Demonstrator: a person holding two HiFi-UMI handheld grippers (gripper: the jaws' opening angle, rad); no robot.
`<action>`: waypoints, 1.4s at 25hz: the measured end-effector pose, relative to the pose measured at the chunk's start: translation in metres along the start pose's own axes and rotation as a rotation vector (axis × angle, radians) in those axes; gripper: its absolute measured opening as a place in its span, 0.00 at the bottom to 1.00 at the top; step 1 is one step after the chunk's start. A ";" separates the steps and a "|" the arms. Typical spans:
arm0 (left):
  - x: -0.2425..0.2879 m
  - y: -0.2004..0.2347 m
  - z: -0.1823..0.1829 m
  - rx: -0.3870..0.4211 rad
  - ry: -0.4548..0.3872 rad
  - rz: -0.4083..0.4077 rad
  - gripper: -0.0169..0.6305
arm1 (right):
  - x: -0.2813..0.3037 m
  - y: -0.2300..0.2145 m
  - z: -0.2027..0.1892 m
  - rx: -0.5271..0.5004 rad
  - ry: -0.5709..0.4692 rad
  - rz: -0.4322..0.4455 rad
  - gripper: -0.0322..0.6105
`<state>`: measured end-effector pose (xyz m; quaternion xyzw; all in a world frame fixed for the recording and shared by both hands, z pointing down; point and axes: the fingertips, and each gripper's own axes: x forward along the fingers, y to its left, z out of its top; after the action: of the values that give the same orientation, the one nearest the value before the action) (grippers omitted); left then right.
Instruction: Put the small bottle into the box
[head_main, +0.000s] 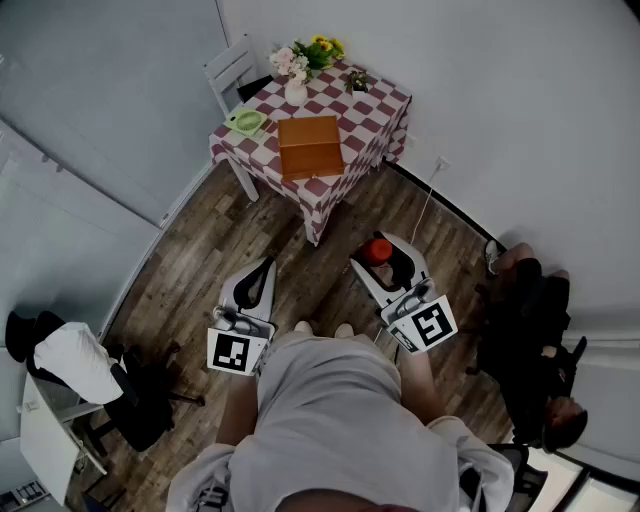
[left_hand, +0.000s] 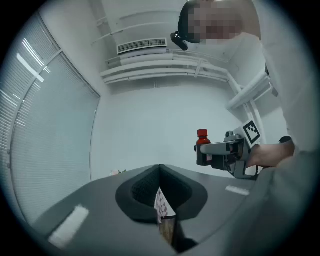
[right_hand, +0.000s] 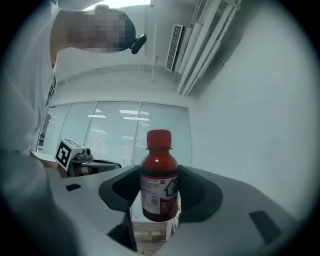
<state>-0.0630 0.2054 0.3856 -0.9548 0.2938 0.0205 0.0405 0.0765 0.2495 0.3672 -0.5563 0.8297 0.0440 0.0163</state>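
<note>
A small brown bottle (right_hand: 159, 180) with a red cap stands upright between the jaws of my right gripper (right_hand: 159, 202), which is shut on its body. In the head view that gripper (head_main: 385, 255) is held level over the wooden floor with the bottle's (head_main: 377, 250) red cap showing. My left gripper (head_main: 262, 272) hangs beside it on the left, jaws together and empty. The brown box (head_main: 310, 145), lid closed, lies on the checkered table (head_main: 385, 110) ahead. From the left gripper view the bottle (left_hand: 202, 145) shows off to the right.
On the table stand a vase of flowers (head_main: 297, 75), a green dish (head_main: 247, 122) and a small plant (head_main: 357, 80). A white chair (head_main: 232, 65) sits behind the table. A seated person (head_main: 530, 330) is at the right, an office chair (head_main: 75, 360) at the left.
</note>
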 end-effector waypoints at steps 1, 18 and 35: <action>0.000 0.000 -0.001 0.003 -0.001 -0.001 0.02 | 0.000 0.000 -0.001 -0.002 0.001 0.000 0.40; -0.001 0.023 -0.020 -0.026 0.023 -0.044 0.03 | 0.022 0.007 -0.010 -0.005 0.023 -0.022 0.40; -0.012 0.084 -0.049 -0.083 0.013 -0.002 0.03 | 0.060 0.011 -0.039 0.038 0.101 -0.050 0.40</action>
<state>-0.1200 0.1384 0.4297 -0.9560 0.2921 0.0265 -0.0009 0.0445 0.1946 0.4024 -0.5778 0.8160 -0.0001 -0.0138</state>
